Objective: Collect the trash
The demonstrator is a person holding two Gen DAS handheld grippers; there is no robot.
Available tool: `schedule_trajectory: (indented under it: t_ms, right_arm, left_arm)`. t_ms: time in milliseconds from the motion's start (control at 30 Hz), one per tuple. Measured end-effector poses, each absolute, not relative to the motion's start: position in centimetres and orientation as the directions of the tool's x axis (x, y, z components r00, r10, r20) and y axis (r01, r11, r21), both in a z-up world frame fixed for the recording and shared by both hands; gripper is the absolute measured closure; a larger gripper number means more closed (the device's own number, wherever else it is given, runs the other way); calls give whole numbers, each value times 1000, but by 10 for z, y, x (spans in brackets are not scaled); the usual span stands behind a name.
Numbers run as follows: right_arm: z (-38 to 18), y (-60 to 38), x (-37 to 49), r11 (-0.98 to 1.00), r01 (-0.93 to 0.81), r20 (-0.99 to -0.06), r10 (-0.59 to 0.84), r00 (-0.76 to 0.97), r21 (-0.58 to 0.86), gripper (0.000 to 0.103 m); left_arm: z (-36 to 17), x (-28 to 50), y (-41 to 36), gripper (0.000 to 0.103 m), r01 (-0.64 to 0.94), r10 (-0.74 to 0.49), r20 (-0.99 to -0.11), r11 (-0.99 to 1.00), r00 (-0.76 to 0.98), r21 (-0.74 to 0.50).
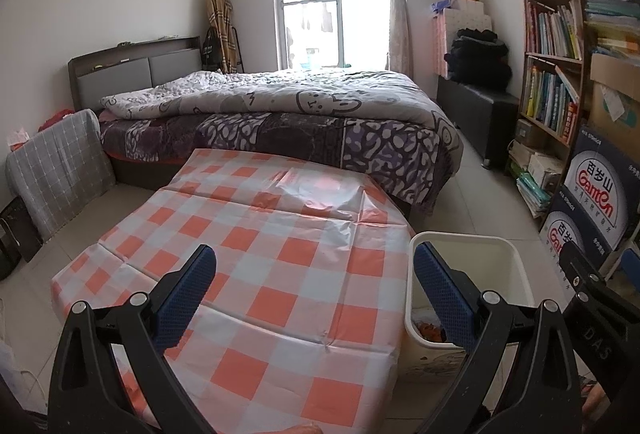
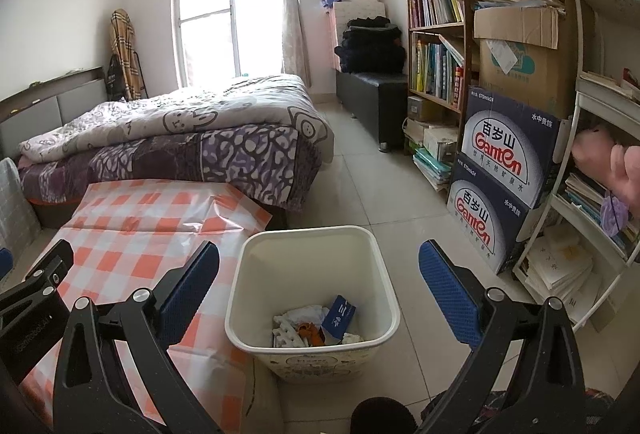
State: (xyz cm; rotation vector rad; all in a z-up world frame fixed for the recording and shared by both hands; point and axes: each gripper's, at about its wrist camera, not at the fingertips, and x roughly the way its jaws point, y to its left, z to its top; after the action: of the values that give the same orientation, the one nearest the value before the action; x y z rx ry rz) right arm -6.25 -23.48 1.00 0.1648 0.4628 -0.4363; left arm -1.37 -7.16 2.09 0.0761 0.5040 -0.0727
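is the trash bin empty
No, the right wrist view shows the bin holding a blue packet and crumpled white scraps at its bottom.

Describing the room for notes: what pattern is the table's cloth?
Orange-and-white check on the tablecloth, clearest in the left wrist view.

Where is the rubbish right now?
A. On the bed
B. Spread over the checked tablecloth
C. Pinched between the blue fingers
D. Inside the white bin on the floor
D. The right wrist view shows the white bin holding crumpled paper and a blue packet; the checked tablecloth looks bare, and both the left gripper and the right gripper are open and hold nothing.
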Motion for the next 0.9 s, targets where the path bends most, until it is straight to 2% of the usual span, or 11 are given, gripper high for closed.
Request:
schedule_trajectory:
  t_ms: [900]
  right_arm:
    - [8, -236, -61, 898, 437, -474, -362, 803, 54, 7]
  left_arm:
    - [18, -13, -69, 7, 85, -45, -491, 995, 870, 59]
